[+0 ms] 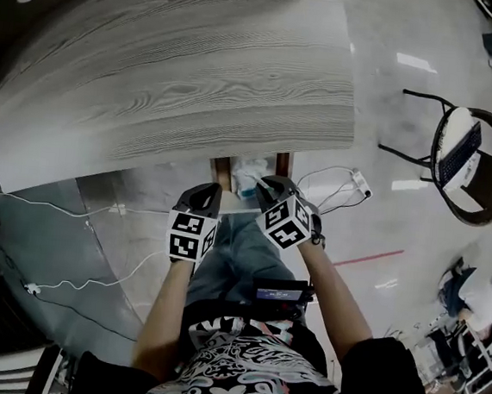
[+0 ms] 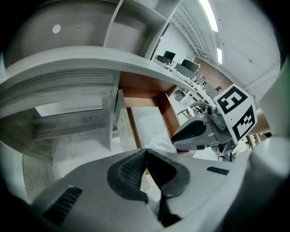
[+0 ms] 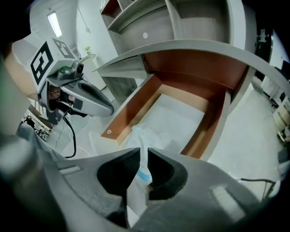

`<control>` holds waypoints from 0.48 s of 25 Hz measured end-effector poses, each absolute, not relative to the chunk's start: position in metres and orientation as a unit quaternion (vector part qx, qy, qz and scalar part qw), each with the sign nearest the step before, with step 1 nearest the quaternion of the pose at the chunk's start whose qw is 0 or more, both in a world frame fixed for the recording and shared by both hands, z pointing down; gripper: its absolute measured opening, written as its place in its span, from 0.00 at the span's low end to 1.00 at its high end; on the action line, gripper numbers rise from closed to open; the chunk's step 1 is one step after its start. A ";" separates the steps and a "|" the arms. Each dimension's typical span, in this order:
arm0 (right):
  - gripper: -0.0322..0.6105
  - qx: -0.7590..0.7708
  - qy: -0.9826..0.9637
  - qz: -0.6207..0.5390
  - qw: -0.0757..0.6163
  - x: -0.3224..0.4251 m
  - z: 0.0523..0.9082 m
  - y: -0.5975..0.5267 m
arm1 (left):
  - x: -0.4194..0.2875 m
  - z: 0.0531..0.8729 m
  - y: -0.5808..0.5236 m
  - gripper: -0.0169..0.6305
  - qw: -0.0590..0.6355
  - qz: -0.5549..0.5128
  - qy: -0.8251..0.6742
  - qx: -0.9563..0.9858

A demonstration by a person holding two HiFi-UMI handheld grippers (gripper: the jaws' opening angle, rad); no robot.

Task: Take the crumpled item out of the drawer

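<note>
The right gripper [image 3: 142, 156] has its ribbed black pads closed to a thin slit on a fold of the item [image 3: 144, 136], which is white, crumpled and soft-looking, with a light blue patch. The item lies at the front of the open drawer [image 3: 132, 106]. Behind it the pale floor runs back between red-brown walls and under the desk [image 1: 179, 81], whose grey wood-grain top overhangs the drawer's rear. The left gripper [image 2: 146, 155], its jaws pressed tip to tip on nothing, hovers just outside the drawer's front left corner, beside the right one. Each carries a cube [image 1: 189, 234] of black-and-white square markers.
</note>
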State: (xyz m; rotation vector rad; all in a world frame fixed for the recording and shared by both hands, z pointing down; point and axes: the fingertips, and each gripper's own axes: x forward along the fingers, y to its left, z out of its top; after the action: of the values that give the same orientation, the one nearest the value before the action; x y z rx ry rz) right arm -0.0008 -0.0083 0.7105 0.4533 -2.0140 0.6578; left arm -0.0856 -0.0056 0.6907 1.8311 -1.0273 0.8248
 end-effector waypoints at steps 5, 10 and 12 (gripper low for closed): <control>0.11 0.174 -0.825 0.249 0.477 -0.010 0.722 -0.006 | -0.088 0.699 0.003 0.03 0.440 0.332 -0.414 0.724; 0.11 0.171 -0.818 0.218 0.504 -0.012 0.731 -0.007 | -0.093 0.700 0.006 0.03 0.451 0.324 -0.426 0.715; 0.11 0.169 -0.816 0.221 0.506 -0.012 0.735 -0.007 | -0.094 0.702 0.007 0.03 0.452 0.327 -0.427 0.712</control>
State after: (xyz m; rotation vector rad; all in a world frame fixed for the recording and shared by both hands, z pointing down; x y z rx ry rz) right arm -0.0116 -0.0068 0.7346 0.4075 -1.9694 0.5337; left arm -0.0939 0.0071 0.7023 1.7579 -1.0559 0.8079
